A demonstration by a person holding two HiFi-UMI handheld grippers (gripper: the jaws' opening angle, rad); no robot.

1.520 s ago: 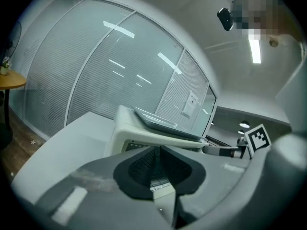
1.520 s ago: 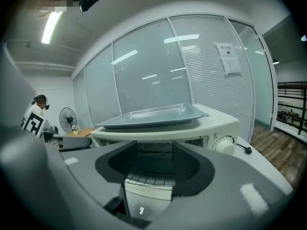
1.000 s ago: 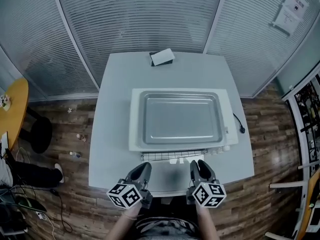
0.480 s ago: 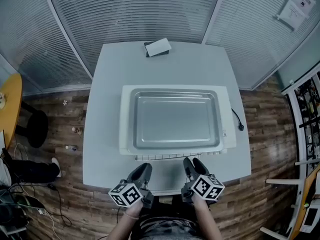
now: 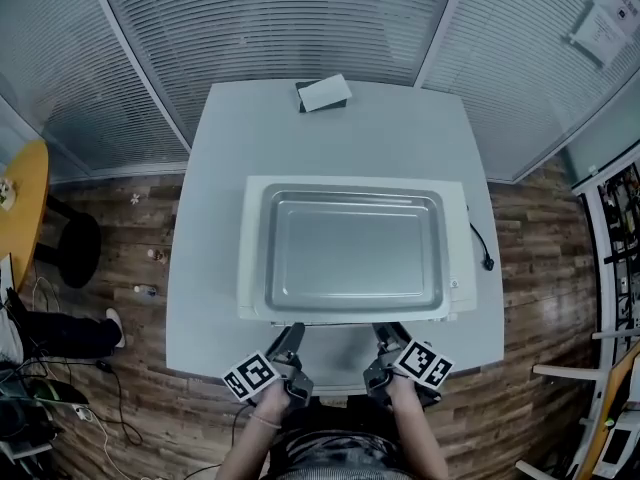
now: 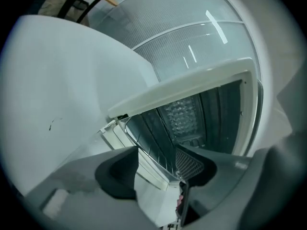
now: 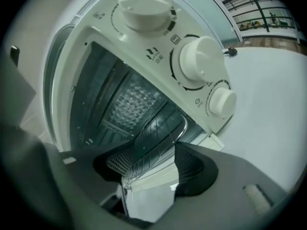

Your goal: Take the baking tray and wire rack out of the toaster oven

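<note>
Surface [image 5: 215,168], pale and square, carries everything, and the white toaster oven [image 5: 252,258] stands in the middle of it with its mouth facing the person. The baking tray [image 5: 355,253] is already out and lies flat on the oven's roof, covering most of it. The wire rack [image 7: 156,138] is not yet out: it sits on its rails inside the open cavity, with its front bar just at the mouth.

Both tools are low at the oven's front, the left gripper [image 5: 290,340] toward the rack's left end and the right gripper [image 5: 388,340] toward its right. The fingers of each have just been opening and now stand well apart. In the left gripper view the rack's front edge [image 6: 149,150] runs through the gap of the left gripper [image 6: 156,169], and in the right gripper view its front corner lies in the gap of the right gripper [image 7: 152,169]. No pad presses on the rack, so neither gripper has hold of anything.

The step in hand looks like taking the rack by its front bar. It would go best if both pairs of fingers ease forward until the bar sits deep in the gap, close together, and then draw straight back and level. An uneven pull would likely skew the rack in its rails.

The right gripper should stay clear of the knobs [image 7: 199,63], and neither hand should rise enough to nudge the tray above. The small box [image 5: 323,94] at the far edge is well out of the way.
</note>
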